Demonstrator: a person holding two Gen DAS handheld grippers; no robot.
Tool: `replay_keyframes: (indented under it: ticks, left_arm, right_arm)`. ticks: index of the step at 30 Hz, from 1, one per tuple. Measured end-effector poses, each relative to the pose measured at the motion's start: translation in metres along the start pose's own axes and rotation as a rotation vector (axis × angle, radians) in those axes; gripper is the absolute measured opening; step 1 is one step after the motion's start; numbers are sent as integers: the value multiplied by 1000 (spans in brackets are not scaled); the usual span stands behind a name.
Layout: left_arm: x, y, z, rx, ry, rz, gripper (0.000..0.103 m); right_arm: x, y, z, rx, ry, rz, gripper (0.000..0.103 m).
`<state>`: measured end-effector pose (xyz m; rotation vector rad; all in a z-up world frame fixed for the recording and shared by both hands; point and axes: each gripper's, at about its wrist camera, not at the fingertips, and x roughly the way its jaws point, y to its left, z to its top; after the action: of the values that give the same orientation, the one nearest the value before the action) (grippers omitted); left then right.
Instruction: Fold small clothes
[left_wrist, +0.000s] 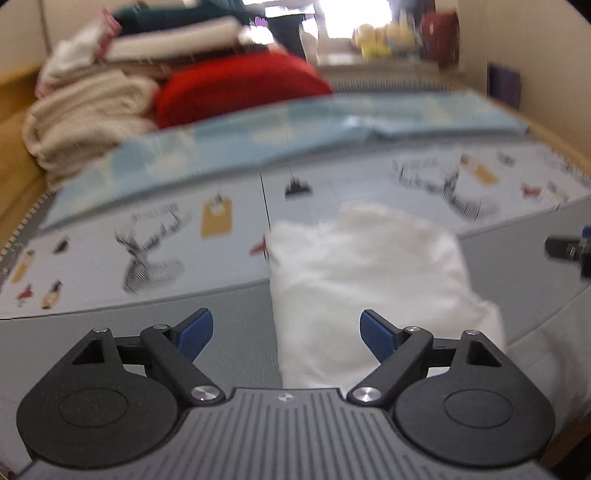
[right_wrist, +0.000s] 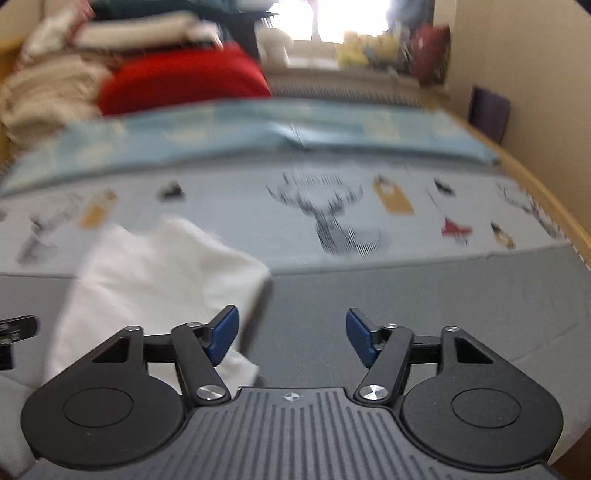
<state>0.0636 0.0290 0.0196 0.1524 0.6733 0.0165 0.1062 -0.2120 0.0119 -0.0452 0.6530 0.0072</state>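
A small white garment (left_wrist: 369, 280) lies folded on the grey bed cover, ahead and to the right of my left gripper (left_wrist: 286, 334). That gripper is open, its blue pads wide apart with nothing between them. In the right wrist view the same white garment (right_wrist: 155, 280) lies to the left, its near corner behind the left blue pad (right_wrist: 221, 334). My right gripper (right_wrist: 291, 336) is open above the bare grey cover and holds nothing. The right gripper's tip (left_wrist: 569, 251) shows at the left wrist view's right edge. Both pictures are blurred.
A printed grey sheet with deer drawings (left_wrist: 147, 251) and a light blue cloth (left_wrist: 258, 144) lie beyond the garment. A red cushion (left_wrist: 240, 85) and stacked beige and white textiles (left_wrist: 85, 110) fill the back left. A wooden bed edge (right_wrist: 554, 199) runs along the right.
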Motion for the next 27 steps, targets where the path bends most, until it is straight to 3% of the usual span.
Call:
replay_keyframes:
  ticks: [4,5,8,10,13,20,27]
  left_arm:
    - [-53,-6,-11,-79,-62,2,97]
    - [-62,-9,-18,-92,-60,-6,103]
    - [-75,-19,-39,-117,-28,-16,103]
    - [-78,-28,-45,-74,-9,-52,103]
    - [-67,-38,-50,-33,-6,-32,103]
    - [-44,-30,-51,-144,32,-48,103]
    - [-38,-28,-52,-155,63,-58,103]
  right_arm:
    - [-51,0,-23,-30,-110,46,87]
    - [-60,2,-29,-33,-126,55,88]
    - [-80,6,-41,-43,-158,88,91]
    - [-85,9,-49,-35,-150,84,92]
    - [-84,13,-57,-21,-108,89,92]
    - [-75,25,-61,-40,-68,95,92]
    - [-74,28,-63,-52,-54,103,92]
